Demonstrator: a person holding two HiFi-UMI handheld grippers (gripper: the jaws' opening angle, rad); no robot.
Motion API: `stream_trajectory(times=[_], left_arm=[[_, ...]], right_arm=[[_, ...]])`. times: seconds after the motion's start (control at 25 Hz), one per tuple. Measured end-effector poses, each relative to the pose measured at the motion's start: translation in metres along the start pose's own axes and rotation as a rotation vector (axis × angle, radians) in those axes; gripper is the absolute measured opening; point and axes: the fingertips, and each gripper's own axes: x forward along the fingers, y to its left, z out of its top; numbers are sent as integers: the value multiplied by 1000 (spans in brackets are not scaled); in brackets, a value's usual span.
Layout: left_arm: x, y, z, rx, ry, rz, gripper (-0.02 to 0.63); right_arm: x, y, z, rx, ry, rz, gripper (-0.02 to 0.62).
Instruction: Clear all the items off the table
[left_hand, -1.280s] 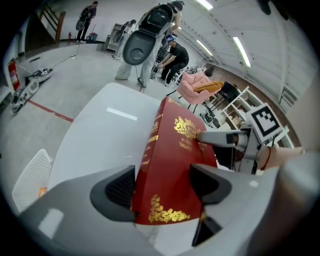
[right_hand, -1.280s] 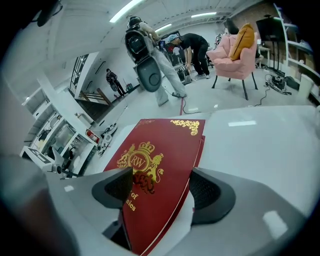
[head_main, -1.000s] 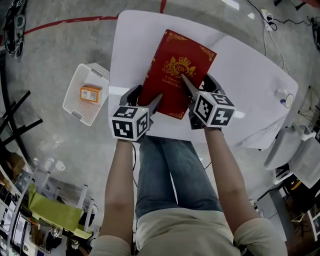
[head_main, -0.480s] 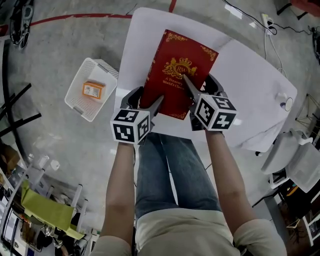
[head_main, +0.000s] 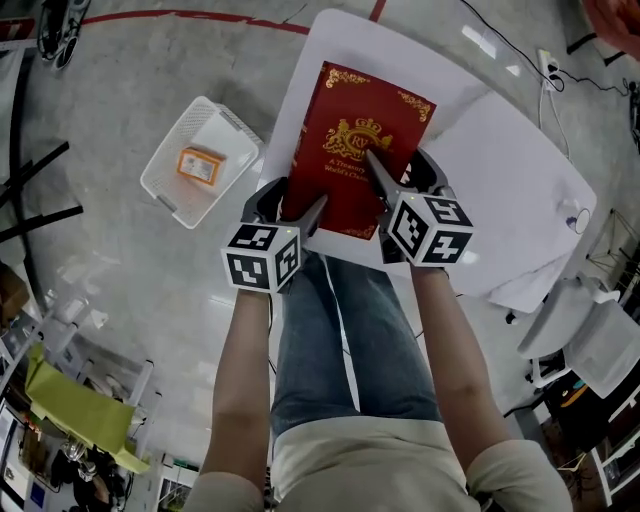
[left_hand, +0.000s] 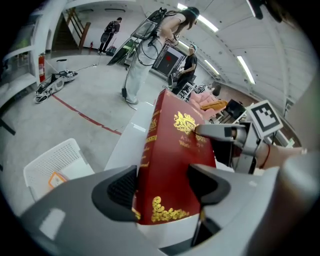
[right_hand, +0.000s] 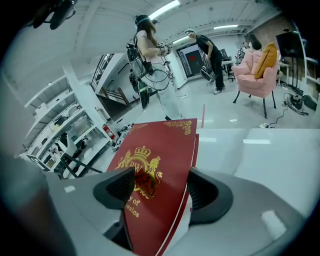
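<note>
Red book (head_main: 355, 130), gold ornament; white table (head_main: 500, 150); white basket (head_main: 228, 132).

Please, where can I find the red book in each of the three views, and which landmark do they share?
Head view: red book at upper centre, running up the picture.
Left gripper view: centre, its spine at the left.
Right gripper view: lower centre, front cover showing.
Shared landmark: the white table beneath it, seen in all three.

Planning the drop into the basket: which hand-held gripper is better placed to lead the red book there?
Left, probably. The left hand-held gripper and the right hand-held gripper both clamp the red book, but the left holds the edge nearer the white basket on the floor.
</note>
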Motion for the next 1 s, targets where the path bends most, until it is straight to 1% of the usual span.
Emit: stream_trajectory(times=[0.24, 0.4, 0.44, 0.84, 0.92, 1.0], left_arm=[[-29, 26, -10, -36, -34, 27, 322], [-69, 75, -21, -69, -62, 43, 322], [-75, 82, -23, -77, -67, 48, 322], [-76, 73, -34, -145, -110, 112, 321], [-90, 91, -42, -164, -120, 121, 321], [-112, 120, -51, -183, -128, 128, 319]], right_arm=[[8, 42, -4, -37, 3, 34, 319], [26, 107, -15, -71, 10, 57, 319], [29, 116, -16, -80, 12, 63, 318], [30, 120, -15, -150, 38, 141, 316], [38, 143, -23, -166, 49, 154, 316], [49, 179, -33, -183, 62, 165, 316]])
